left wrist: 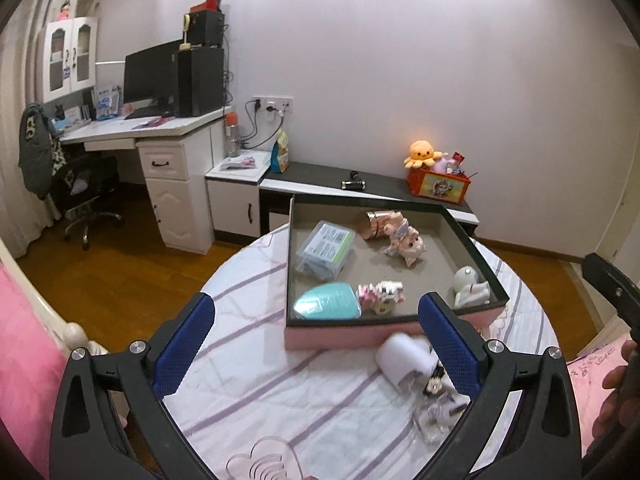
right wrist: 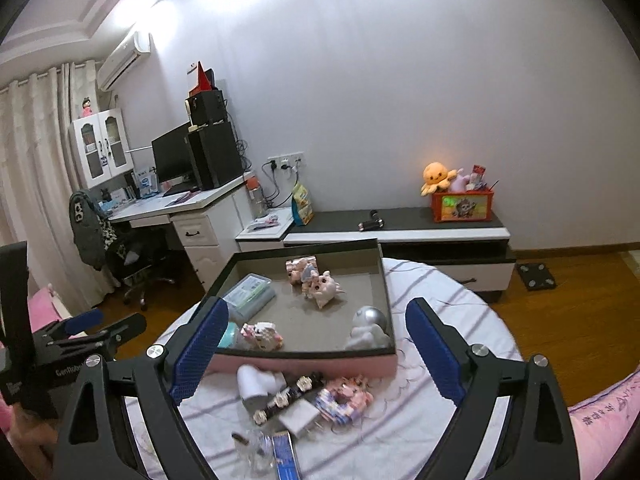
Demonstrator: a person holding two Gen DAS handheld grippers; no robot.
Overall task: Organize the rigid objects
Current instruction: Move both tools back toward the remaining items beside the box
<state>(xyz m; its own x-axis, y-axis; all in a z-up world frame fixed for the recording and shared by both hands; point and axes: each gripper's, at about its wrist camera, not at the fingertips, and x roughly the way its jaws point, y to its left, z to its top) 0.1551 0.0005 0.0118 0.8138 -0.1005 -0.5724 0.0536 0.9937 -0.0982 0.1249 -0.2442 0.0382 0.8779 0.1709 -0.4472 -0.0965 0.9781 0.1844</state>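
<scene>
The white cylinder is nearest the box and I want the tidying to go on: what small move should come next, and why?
Probably lower the open right gripper onto the white cylinder. It lies loose on the striped cloth just outside the pink box, and neither gripper holds anything.

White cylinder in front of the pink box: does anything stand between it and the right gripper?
Nothing visible does. The right gripper is open and empty, and the white cylinder lies on the striped sheet just beyond its left finger, against the pink box wall.
</scene>
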